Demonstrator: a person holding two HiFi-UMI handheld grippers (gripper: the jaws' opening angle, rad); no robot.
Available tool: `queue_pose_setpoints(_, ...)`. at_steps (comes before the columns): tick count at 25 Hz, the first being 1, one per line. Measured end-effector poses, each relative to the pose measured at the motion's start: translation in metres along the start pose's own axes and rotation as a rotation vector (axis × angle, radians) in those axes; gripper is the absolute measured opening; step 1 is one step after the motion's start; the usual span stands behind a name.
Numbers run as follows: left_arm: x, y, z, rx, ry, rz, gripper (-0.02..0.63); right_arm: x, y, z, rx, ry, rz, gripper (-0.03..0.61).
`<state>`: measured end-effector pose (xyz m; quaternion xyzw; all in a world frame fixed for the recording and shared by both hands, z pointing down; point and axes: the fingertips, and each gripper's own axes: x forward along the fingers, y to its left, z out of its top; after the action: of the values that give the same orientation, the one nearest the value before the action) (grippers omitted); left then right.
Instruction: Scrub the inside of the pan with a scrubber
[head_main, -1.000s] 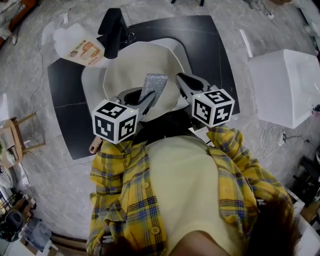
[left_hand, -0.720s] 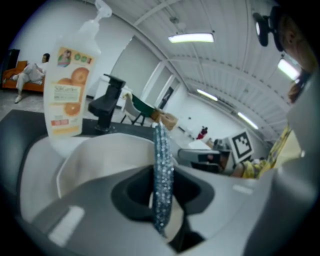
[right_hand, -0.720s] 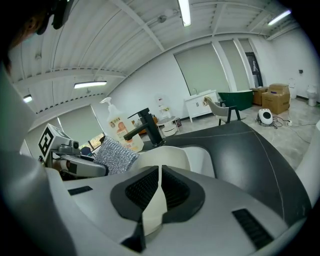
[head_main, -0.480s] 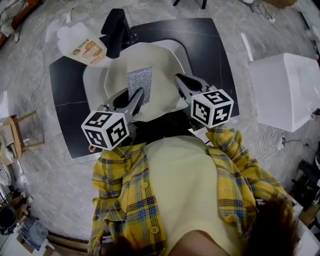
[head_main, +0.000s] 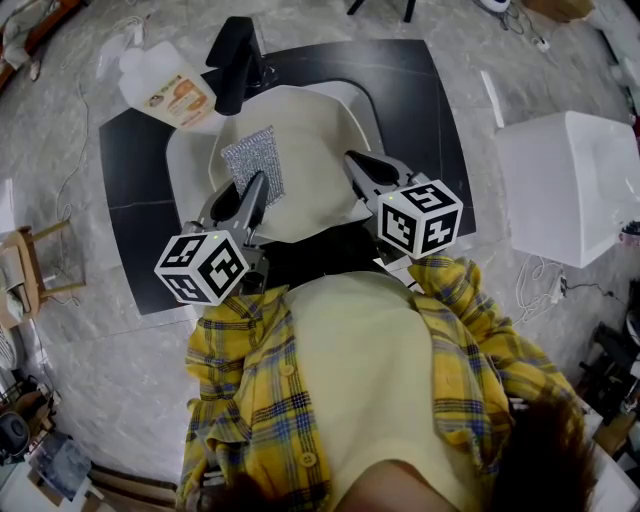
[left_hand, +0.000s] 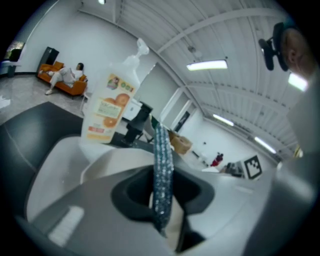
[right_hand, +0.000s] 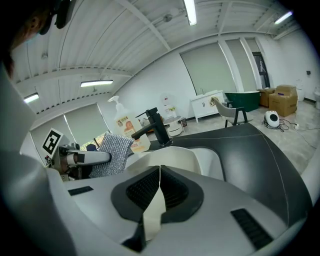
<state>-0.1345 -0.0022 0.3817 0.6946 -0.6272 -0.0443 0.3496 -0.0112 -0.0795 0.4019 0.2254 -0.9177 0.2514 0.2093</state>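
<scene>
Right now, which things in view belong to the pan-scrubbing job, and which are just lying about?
In the job:
- silver mesh scrubber, shut in the left gripper
- cream-coloured pan, rim clamped by the right gripper
- white sink holding the pan

Lying about:
- orange-labelled plastic bottle
- black faucet
- white box
- wooden stool

pan (head_main: 312, 150) cream | scrubber (head_main: 254, 160) silver, sparkly | faucet (head_main: 233, 62) black | shirt (head_main: 248, 385) yellow plaid | bottle (head_main: 160, 85) white, orange label

Right hand-held gripper (right_hand: 159, 174) clamps cream pan (right_hand: 176, 156) rim; scrubber (right_hand: 114, 154) at left.
</scene>
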Motion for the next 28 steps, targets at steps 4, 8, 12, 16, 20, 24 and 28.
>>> queue_pose_setpoints(4,-0.004,0.008,-0.001,-0.009,-0.015,0.029,0.089,-0.001,0.000,-0.002,0.009,0.006,0.001,0.015)
queue_pose_setpoints(8,-0.005,0.012,-0.005,-0.008,-0.010,0.054,0.089,-0.001,-0.003,-0.006,0.015,0.028,-0.014,0.014)
queue_pose_setpoints(12,-0.006,0.014,-0.007,-0.005,-0.007,0.064,0.089,-0.001,-0.004,-0.007,-0.005,0.038,-0.027,0.014)
queue_pose_setpoints(16,-0.006,0.014,-0.008,0.000,-0.004,0.070,0.089,-0.001,-0.004,-0.006,-0.006,0.037,-0.028,0.014)
queue_pose_setpoints(20,-0.006,0.016,-0.009,0.012,0.002,0.082,0.089,0.000,-0.004,-0.006,-0.011,0.038,-0.029,0.014)
queue_pose_setpoints(24,-0.005,0.015,-0.010,0.013,0.006,0.084,0.088,-0.001,-0.004,-0.006,-0.015,0.040,-0.031,0.014)
queue_pose_setpoints(28,-0.004,0.015,-0.010,0.018,0.011,0.081,0.089,-0.002,-0.006,-0.004,-0.018,0.039,-0.036,0.014)
